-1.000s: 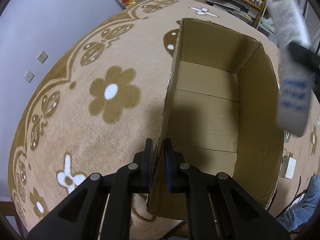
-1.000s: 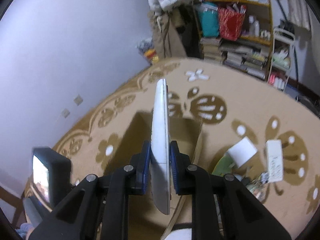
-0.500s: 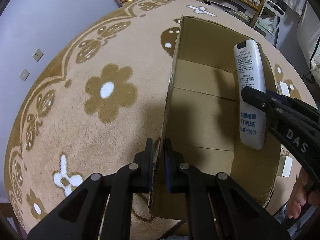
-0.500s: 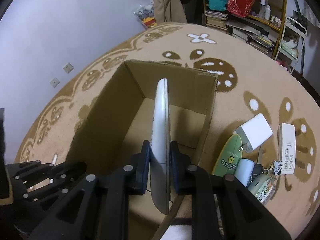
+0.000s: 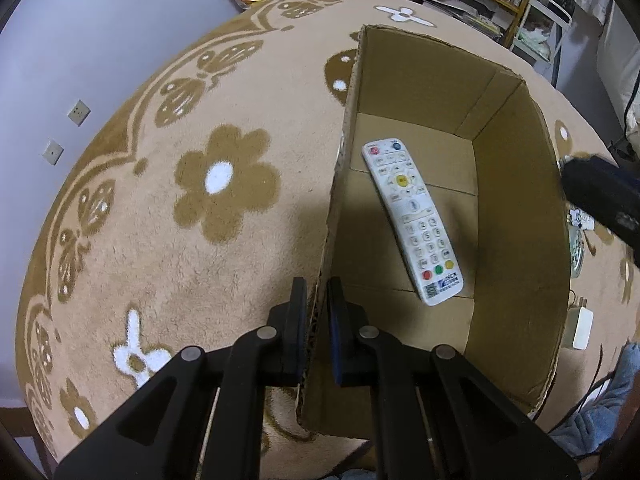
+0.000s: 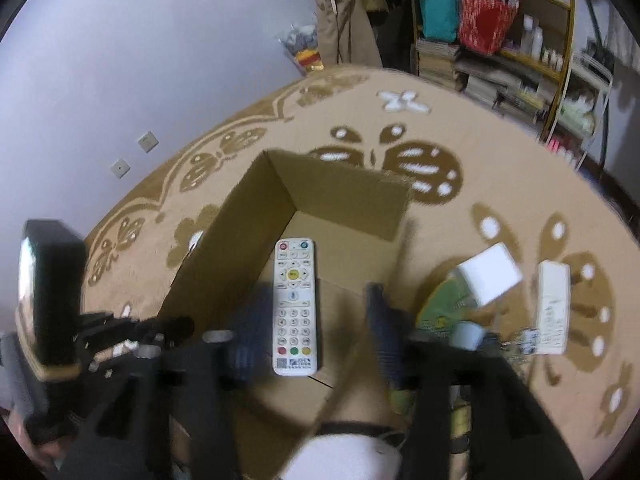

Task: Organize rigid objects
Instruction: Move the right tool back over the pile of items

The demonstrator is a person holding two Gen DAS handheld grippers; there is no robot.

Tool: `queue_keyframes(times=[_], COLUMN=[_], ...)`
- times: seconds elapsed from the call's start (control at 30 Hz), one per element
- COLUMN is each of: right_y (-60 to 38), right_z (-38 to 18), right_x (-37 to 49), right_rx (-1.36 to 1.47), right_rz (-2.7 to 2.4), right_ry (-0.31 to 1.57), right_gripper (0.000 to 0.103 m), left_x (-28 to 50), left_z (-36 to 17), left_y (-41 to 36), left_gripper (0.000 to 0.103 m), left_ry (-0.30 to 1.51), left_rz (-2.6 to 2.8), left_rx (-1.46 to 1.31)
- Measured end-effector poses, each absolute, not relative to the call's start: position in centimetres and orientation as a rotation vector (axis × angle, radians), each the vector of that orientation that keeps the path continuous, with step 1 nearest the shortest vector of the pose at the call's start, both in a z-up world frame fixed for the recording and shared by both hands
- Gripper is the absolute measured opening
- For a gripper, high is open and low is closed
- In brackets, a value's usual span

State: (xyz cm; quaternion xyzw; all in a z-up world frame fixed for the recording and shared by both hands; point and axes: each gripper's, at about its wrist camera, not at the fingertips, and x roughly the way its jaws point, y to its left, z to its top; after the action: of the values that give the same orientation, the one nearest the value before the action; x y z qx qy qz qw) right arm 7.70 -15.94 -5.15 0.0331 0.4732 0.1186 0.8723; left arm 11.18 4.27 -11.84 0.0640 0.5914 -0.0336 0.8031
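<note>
An open cardboard box (image 5: 516, 216) stands on the patterned rug; it also shows in the right wrist view (image 6: 344, 184). A white remote control (image 5: 412, 220) lies face up on the box floor, also seen in the right wrist view (image 6: 294, 304). My left gripper (image 5: 316, 308) is shut on the box's left wall near its front corner. My right gripper (image 6: 316, 320) is open and empty above the box, its fingers wide apart either side of the remote; it shows blurred at the right edge of the left wrist view (image 5: 600, 196).
On the rug right of the box lie a white charger block (image 6: 490, 278), a second white remote (image 6: 552, 306), a green case (image 6: 444, 308) and small items. A white adapter (image 5: 580, 328) lies by the box. Shelves (image 6: 500, 40) stand at the back.
My right gripper carried the remote over the box, opened and let it go. The remote now lies face up on the box floor. The left gripper kept its hold on the box wall.
</note>
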Motion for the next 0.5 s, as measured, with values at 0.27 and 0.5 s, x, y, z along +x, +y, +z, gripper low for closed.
queue_keyframes(times=[0.27, 0.5], right_y=[-20.3, -23.7], right_z=[-4.2, -7.4], right_x=[4.8, 2.6], right_rx=[0.065, 0.055], right_rz=[0.153, 0.063], right_ry=[0.988, 1.067], right_gripper=[0.094, 0.095], left_x=[11.1, 11.1], left_z=[-11.9, -12.0], left_y=[4.3, 4.3], left_gripper=[0.009, 0.011], left_ry=[1.271, 1.274], left_rz=[-0.056, -0.049], left_rx=[0.134, 0.136])
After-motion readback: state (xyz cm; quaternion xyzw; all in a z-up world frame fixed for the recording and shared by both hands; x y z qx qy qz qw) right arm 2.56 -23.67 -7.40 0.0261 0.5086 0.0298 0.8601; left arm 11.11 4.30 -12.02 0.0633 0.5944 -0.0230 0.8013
